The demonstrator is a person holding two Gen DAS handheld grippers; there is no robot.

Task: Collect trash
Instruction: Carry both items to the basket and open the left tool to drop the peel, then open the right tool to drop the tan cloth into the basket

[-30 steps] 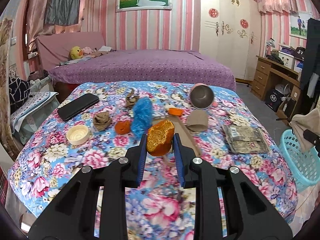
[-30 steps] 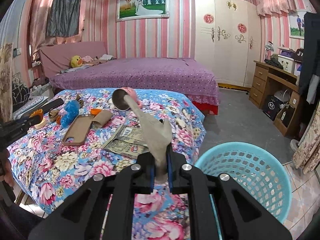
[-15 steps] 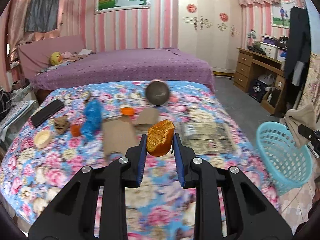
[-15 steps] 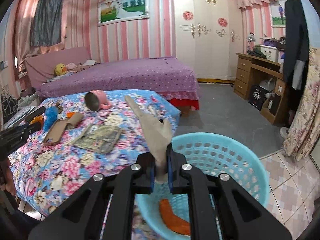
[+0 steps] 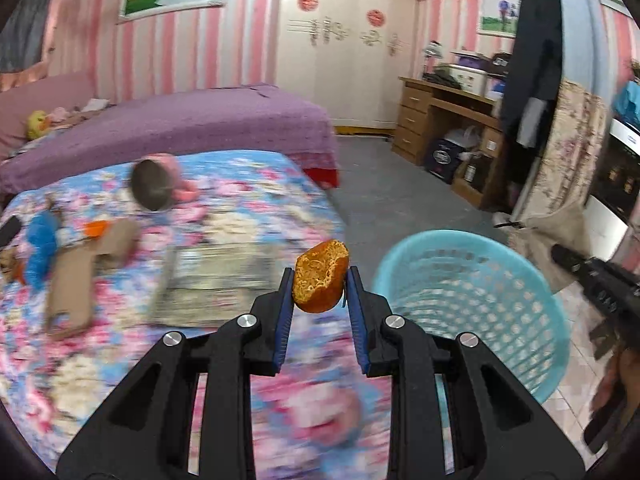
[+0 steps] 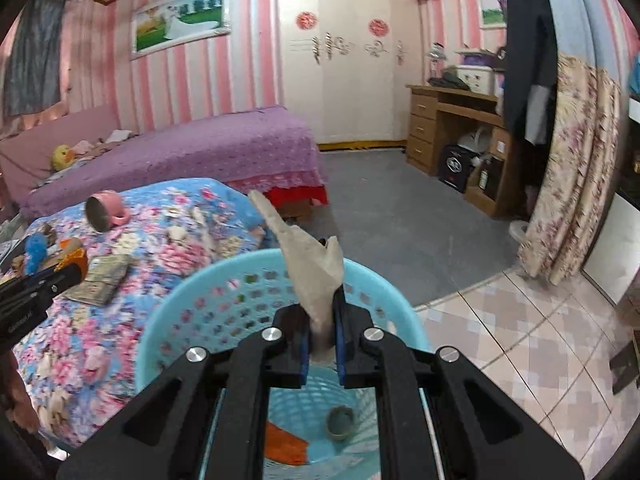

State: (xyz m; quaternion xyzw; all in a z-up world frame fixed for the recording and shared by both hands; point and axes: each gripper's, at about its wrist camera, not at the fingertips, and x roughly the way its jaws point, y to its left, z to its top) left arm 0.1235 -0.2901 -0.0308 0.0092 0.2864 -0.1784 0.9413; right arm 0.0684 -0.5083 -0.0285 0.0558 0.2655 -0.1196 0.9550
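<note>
Both grippers nearer one basket (image 6: 224, 292): left (image 5: 320, 280) clamping peel (image 5: 320, 276), right (image 6: 322, 320) clamping paper (image 6: 312, 264).

The flowered bed (image 6: 168, 240) carries a tipped pink mug (image 6: 105, 209), folded newspaper (image 6: 100, 280), brown cardboard (image 5: 74, 284) and a blue wrapper (image 5: 40, 248).

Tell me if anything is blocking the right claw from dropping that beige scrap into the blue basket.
Nothing visible does. The right claw holds the beige scrap directly above the open mouth of the blue basket. Only an orange piece and a small grey cup lie at its bottom.
</note>
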